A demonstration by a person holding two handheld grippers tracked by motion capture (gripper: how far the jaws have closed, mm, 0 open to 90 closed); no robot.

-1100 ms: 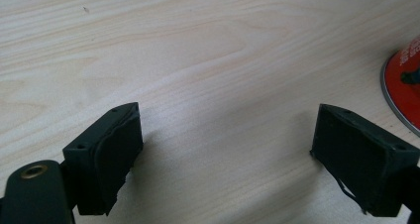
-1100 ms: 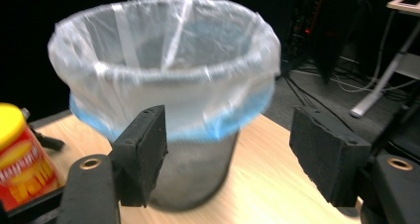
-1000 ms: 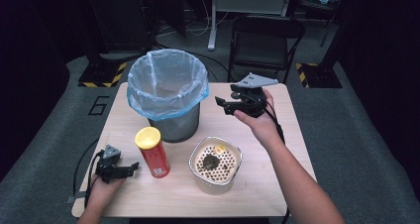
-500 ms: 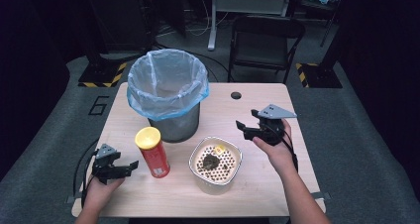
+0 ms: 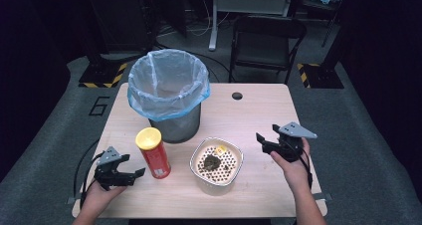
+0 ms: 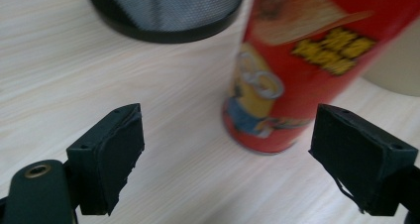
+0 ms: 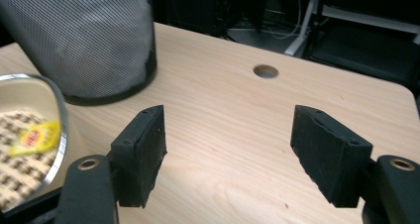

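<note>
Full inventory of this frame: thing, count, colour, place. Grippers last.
Wire-mesh waste bin with pale blue plastic liner: 1, dark mesh, back left of table.
Red cylindrical crisp can with yellow lid: 1, upright, in front of the bin, left of the tray.
Metal-rimmed tray with perforated insert: 1, silver and cream, front centre.
Dark clump of scraps: 1, on the tray insert.
Small yellow packet: 1, at the tray's far edge.
Light wooden table: 1, with a round cable hole near its back edge.
Black folding chair: 1, behind the table.
Left gripper: black, jaws open, empty, left of the can.
Right gripper: black, jaws open, empty, right of the tray.
</note>
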